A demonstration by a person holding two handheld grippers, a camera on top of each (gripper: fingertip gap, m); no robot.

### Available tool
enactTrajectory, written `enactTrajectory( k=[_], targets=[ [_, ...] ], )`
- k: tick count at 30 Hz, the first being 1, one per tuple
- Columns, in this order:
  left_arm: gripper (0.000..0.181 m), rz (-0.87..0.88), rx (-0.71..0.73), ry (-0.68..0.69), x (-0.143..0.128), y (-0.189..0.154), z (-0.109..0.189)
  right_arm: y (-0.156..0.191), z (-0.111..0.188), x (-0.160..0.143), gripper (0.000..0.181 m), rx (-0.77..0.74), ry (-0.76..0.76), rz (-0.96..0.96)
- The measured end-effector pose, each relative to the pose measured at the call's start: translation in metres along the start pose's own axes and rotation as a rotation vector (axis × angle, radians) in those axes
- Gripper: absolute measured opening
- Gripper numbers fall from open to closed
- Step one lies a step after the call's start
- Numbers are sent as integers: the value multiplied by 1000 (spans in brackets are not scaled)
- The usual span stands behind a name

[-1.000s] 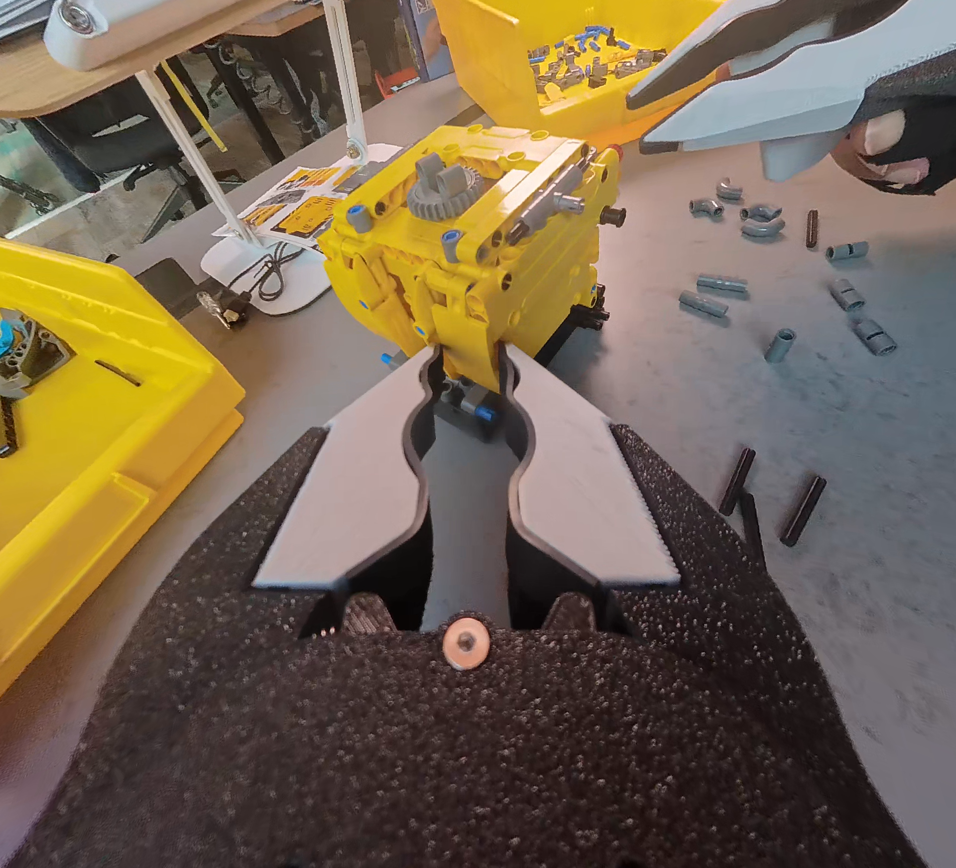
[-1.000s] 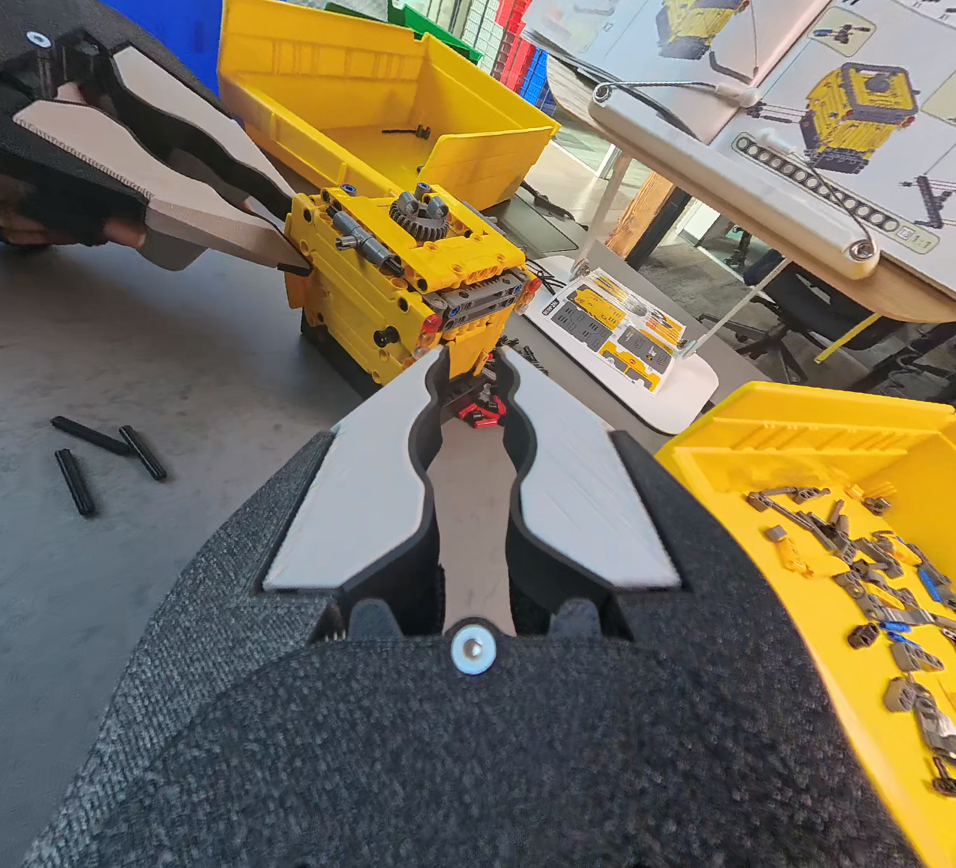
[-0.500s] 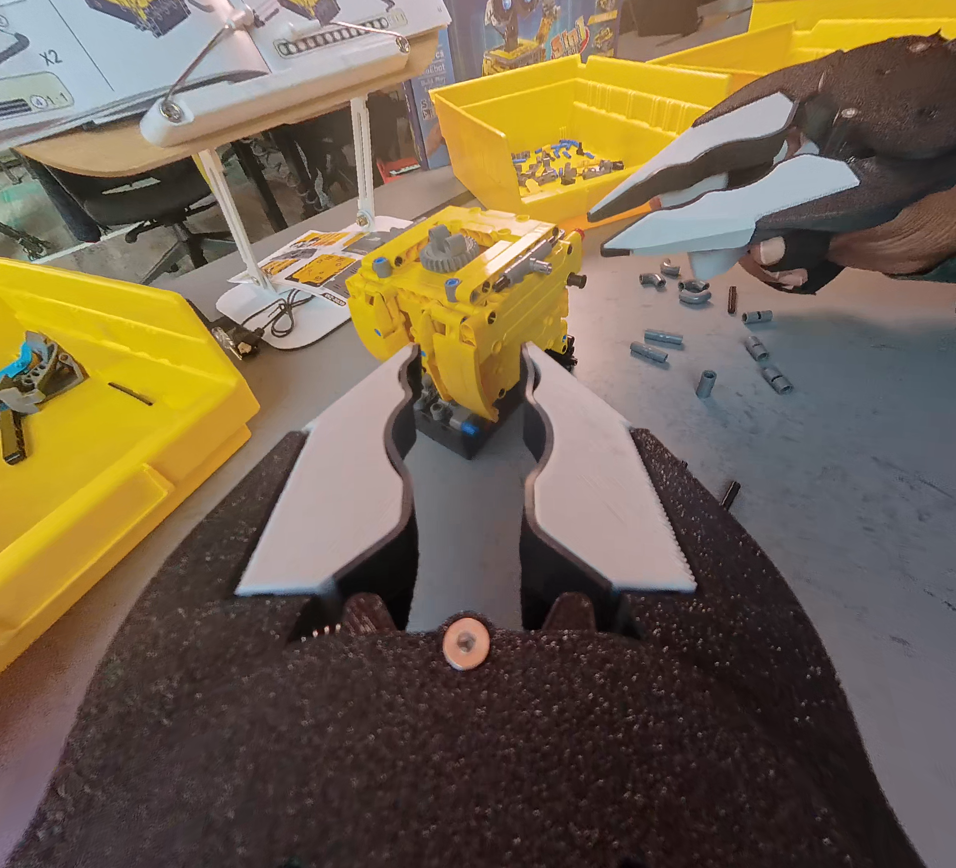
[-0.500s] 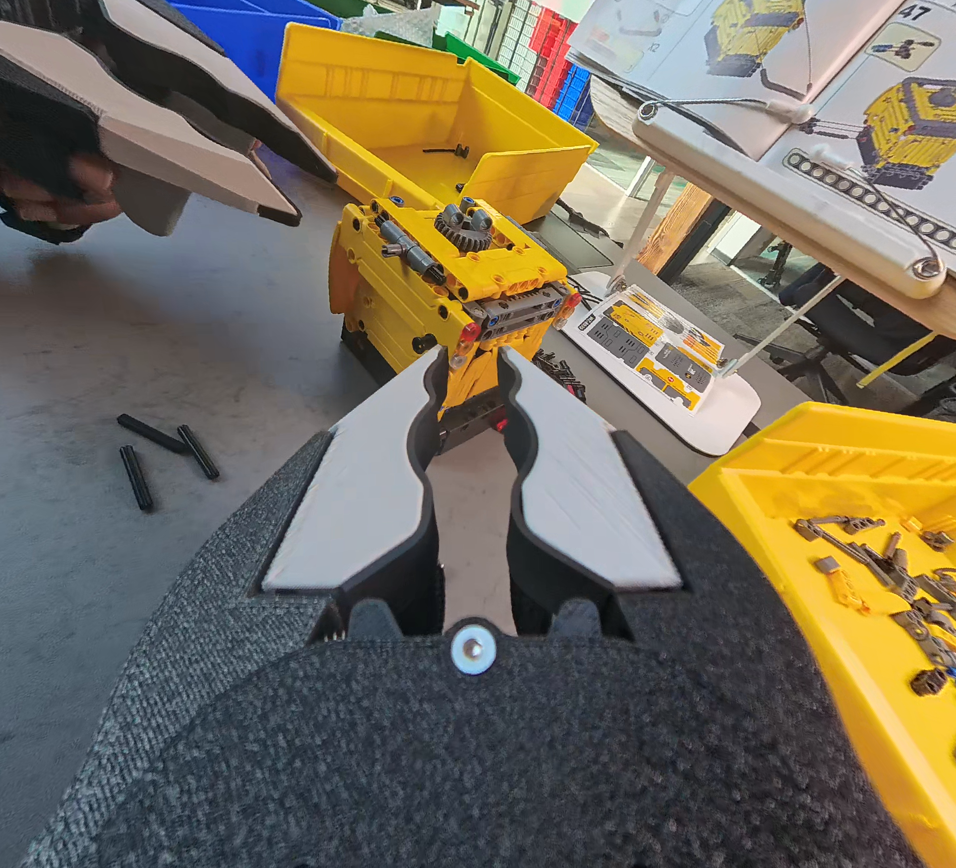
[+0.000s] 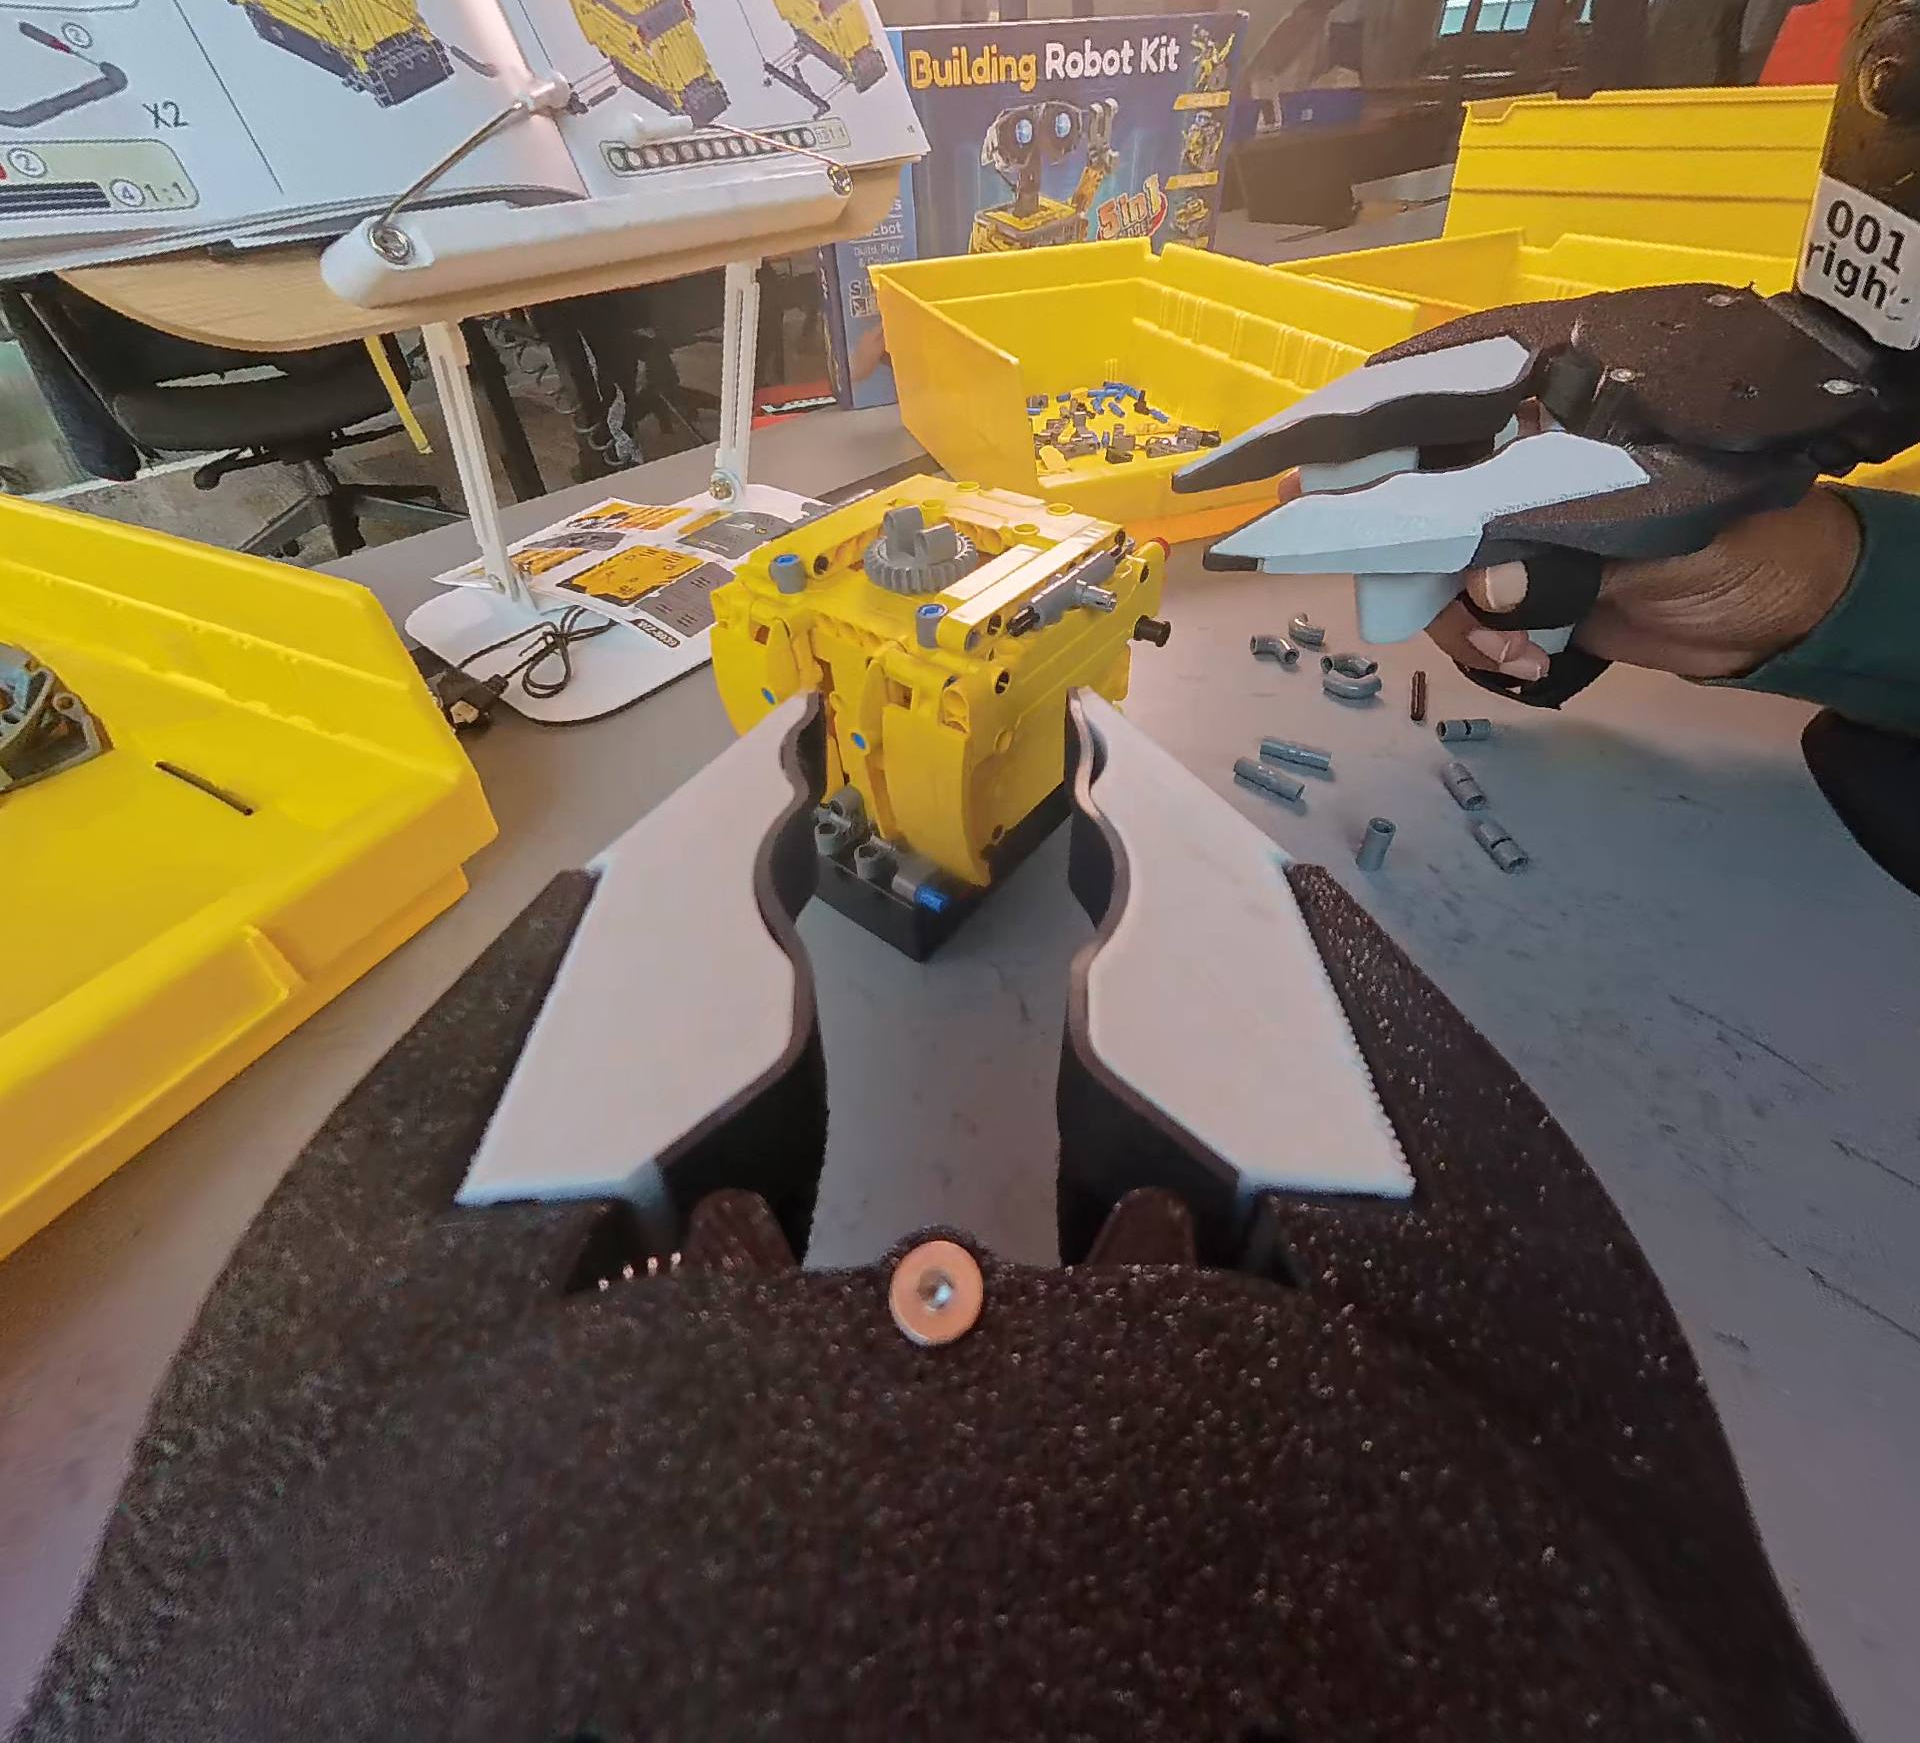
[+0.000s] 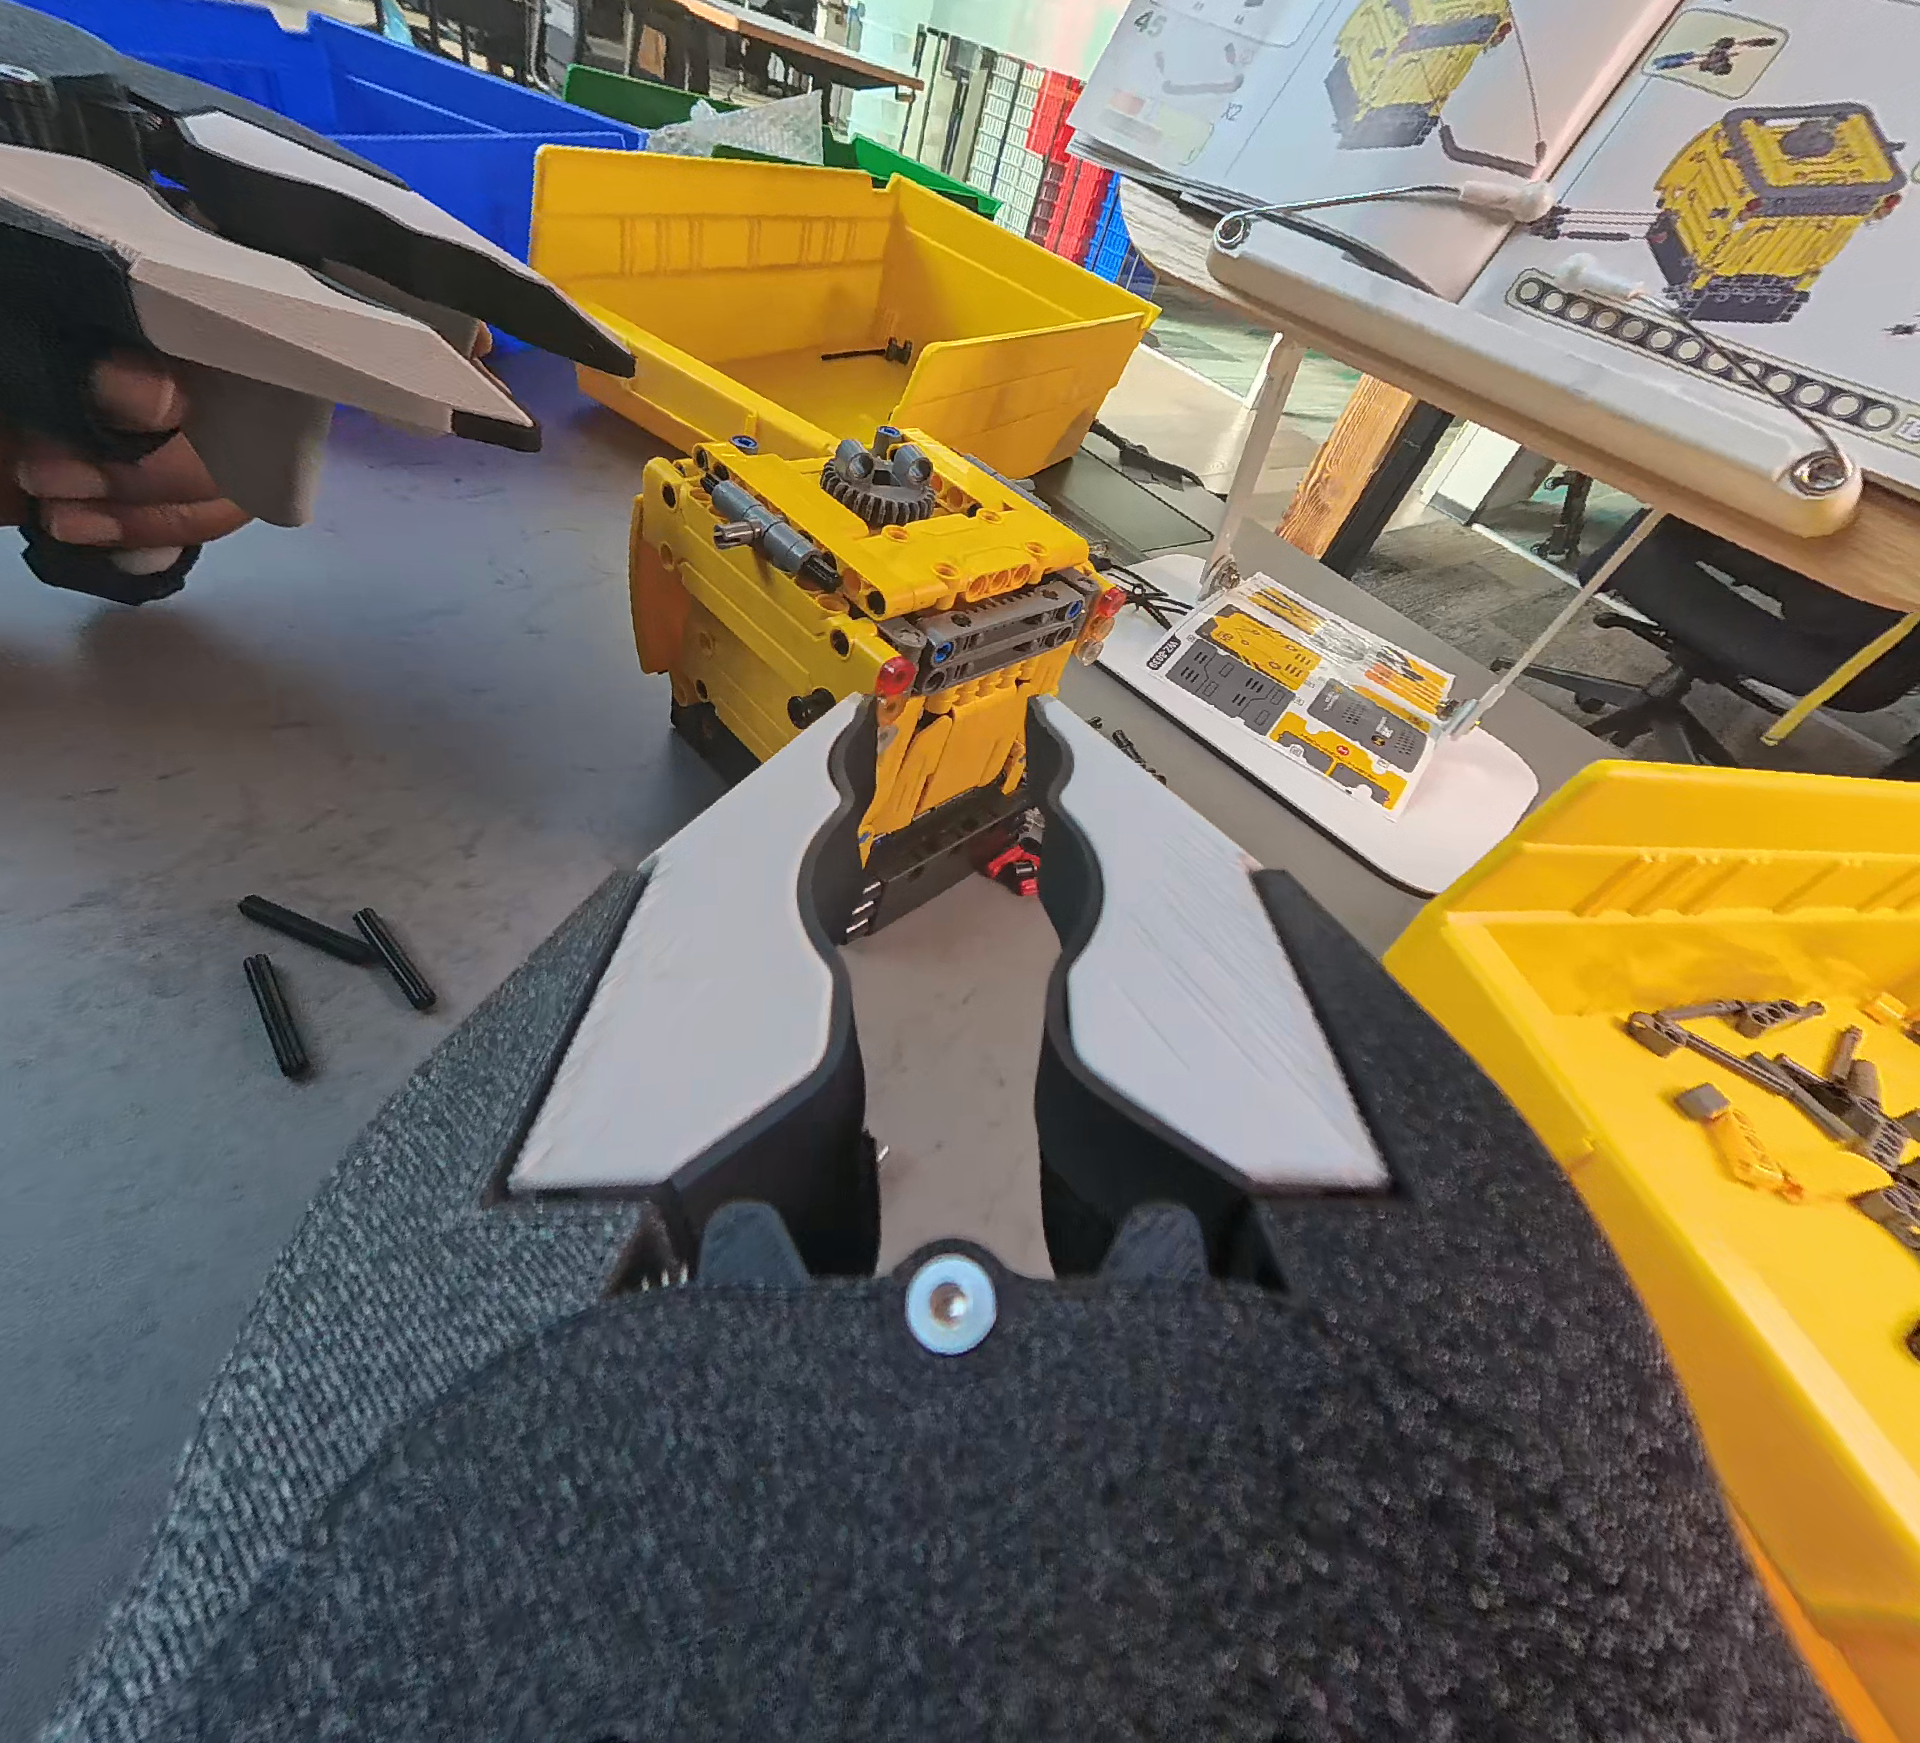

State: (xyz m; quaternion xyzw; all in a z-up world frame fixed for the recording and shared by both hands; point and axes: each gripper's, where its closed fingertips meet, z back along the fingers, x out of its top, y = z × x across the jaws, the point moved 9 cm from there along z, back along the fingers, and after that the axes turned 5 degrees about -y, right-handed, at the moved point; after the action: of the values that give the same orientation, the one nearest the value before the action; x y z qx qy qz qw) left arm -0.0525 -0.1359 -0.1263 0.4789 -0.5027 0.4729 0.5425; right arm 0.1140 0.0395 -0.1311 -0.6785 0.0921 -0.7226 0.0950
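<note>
A: Yellow brick-built model (image 5: 925, 685), boxy, with a grey gear (image 5: 920, 550) on top and a black base, stands upright on the grey table (image 5: 1558, 1018). Where are the grippers?

B: The left gripper (image 5: 940, 737) points straight at it. Its two fingers are apart and empty, their tips flanking the model's lower body; whether they touch it cannot be told. The right gripper (image 6: 945, 737) faces another side of the model, its fingers apart too and holding nothing.

A: Which is nearer?

B: Hard to say; each wrist view shows its own tips just beside the model. In the left wrist view the right gripper hangs above the table, off to the model's right and clear of it.

A: What lies around?

B: Small grey connector pieces (image 5: 1371, 758) are scattered on the table to the right, and three black pins (image 6: 322, 966) lie near the right gripper. A yellow bin of loose parts (image 5: 1122, 384) stands behind the model, with an open instruction booklet (image 5: 416, 0) on a white stand to the left.

A: Anything hidden?

B: The model's far sides, and its base behind the fingers. Another yellow bin (image 5: 208, 810) is cut off at the left edge.
</note>
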Motion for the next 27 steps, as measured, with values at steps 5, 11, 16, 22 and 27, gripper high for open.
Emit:
enactTrajectory(
  k=[5,11,16,22,27],
  targets=[
    [43,14,1,-9,1,2,1,-4,2,-1,26,-7,-1,-4],
    [41,27,-6,-15,2,3,3,-10,4,-3,21,-8,29,-5],
    [40,22,-21,-13,2,0,2,-15,2,-13,20,27,188,11],
    [35,15,-51,-5,4,-4,3,-23,10,-24,16,126,413,74],
    [29,-16,-57,-17,10,-8,6,-12,20,-31,16,303,545,97]
  ],
)
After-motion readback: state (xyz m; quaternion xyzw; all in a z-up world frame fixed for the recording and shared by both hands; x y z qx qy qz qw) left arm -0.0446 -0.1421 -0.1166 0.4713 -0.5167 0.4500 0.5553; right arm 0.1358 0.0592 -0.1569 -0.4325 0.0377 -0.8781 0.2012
